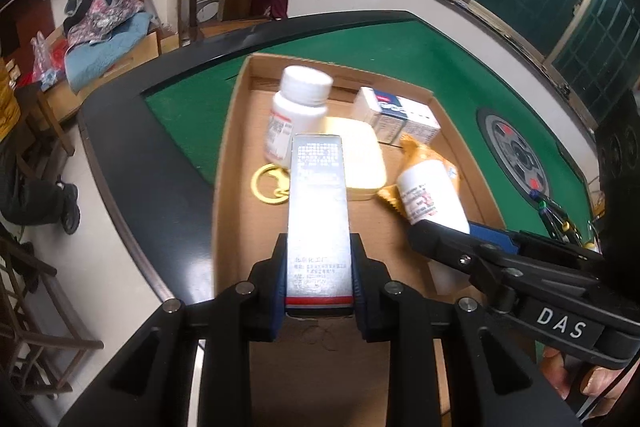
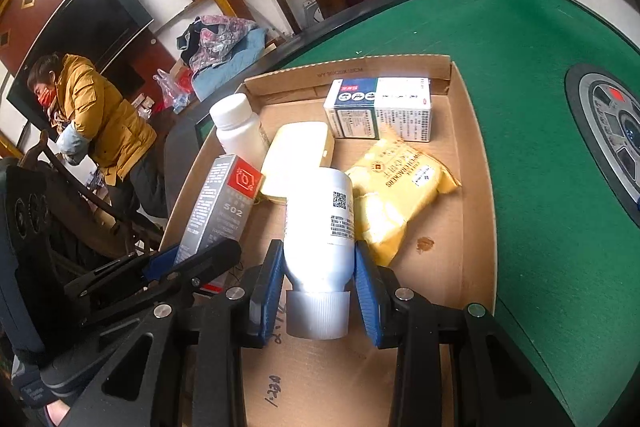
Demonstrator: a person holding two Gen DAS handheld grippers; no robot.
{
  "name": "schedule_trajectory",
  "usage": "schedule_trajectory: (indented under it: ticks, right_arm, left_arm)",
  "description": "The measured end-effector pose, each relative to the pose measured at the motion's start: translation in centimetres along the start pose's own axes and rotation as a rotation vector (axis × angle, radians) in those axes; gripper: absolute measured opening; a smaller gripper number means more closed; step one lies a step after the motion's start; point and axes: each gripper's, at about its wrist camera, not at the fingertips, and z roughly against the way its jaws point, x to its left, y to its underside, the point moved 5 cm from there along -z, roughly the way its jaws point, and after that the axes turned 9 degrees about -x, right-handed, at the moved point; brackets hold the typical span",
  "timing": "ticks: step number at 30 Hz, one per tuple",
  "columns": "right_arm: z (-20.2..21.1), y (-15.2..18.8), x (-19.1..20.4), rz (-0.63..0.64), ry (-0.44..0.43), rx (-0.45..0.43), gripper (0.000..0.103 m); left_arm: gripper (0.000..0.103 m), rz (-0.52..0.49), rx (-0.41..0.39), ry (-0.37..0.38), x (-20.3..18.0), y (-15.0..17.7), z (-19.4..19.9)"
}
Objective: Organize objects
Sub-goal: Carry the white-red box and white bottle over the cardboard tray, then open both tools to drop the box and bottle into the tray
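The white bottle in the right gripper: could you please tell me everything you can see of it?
The white bottle looks like smooth plastic, with a ribbed pale cap at the end nearest the camera and a printed label bearing a QR code and small text. It is held with its base pointing away, over the cardboard tray. The right gripper is shut on it, its blue pads pressing the shoulder on both sides. Beyond it lie a yellow snack packet and a cream tin; contact with them cannot be judged.

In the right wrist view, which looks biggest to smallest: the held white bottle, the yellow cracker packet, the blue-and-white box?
1. white bottle, though nearness inflates it.
2. yellow cracker packet and blue-and-white box: too alike to rank.
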Motion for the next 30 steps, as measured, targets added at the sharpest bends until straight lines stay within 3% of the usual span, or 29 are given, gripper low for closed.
schedule_trajectory:
  ticks: [30]
  right_arm:
    - [-3.3,-1.1,1.7,0.014,0.044,0.013,0.038]
  left_arm:
    - [0.028,0.020,-0.040,0.015,1.0,-0.3,0.6]
